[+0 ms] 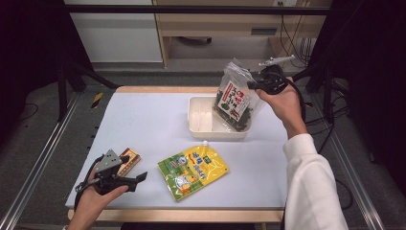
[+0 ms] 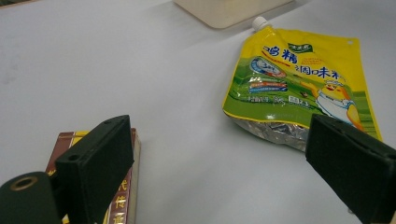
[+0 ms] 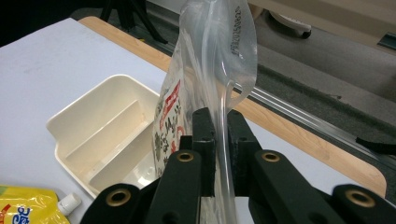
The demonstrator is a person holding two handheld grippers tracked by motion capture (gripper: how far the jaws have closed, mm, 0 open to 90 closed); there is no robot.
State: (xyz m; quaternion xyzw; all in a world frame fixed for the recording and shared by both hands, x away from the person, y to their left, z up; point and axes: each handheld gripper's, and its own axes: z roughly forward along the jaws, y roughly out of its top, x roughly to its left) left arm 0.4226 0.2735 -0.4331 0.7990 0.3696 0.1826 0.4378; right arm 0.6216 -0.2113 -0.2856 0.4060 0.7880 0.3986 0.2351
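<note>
My right gripper (image 1: 253, 85) fingers pinch clear top of seaweed bag (image 1: 233, 102), bag hanging into white tray (image 1: 201, 125), bottom near floor. Release pending. Left gripper (image 1: 139, 178) fingers wide, empty; yellow pouch (image 1: 193, 171), small box (image 1: 128, 161) remain on bench (image 1: 143, 120).

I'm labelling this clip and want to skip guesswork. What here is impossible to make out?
- Clear snack bag: its lower end in the right gripper view is hidden behind the right gripper's fingers.
- Small box: in the left gripper view, covered by a finger and cut by the bottom edge.
- Yellow pouch: print too small to read in the high view.
- White tray: right compartment hidden by the bag.
</note>
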